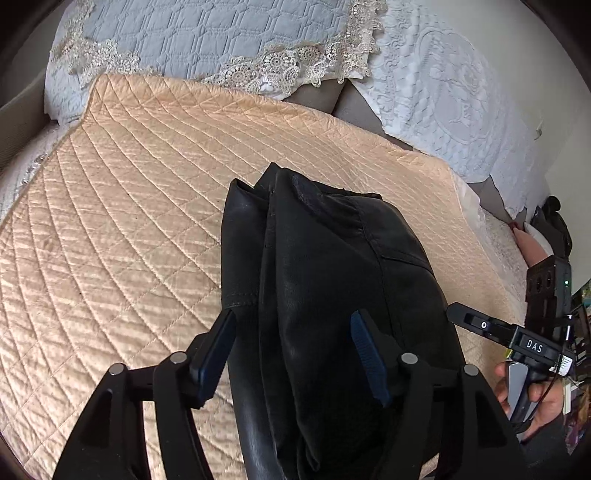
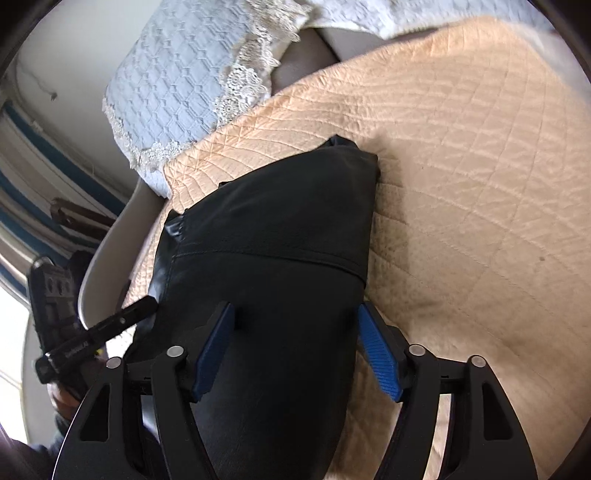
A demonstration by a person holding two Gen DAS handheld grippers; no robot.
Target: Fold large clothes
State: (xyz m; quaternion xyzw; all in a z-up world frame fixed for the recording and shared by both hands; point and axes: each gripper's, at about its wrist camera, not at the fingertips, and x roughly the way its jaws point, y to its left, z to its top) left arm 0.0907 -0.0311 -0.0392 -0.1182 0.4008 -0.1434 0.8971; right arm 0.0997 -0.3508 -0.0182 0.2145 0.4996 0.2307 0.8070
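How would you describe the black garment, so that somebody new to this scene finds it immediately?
Find the peach quilted bedspread that covers the bed, below the pale blue lace-trimmed pillow. On it lies a folded black leather-like garment. It is the only dark, smooth and slightly shiny thing on the light quilted bedding.

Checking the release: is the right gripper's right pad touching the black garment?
Apart. The right wrist view shows peach quilt between the right gripper's right pad and the black garment.

Left tool (image 1: 291, 350) black linkage arms, dark blue ribbed pads, silver pivot screws, right tool (image 2: 297, 350) alike
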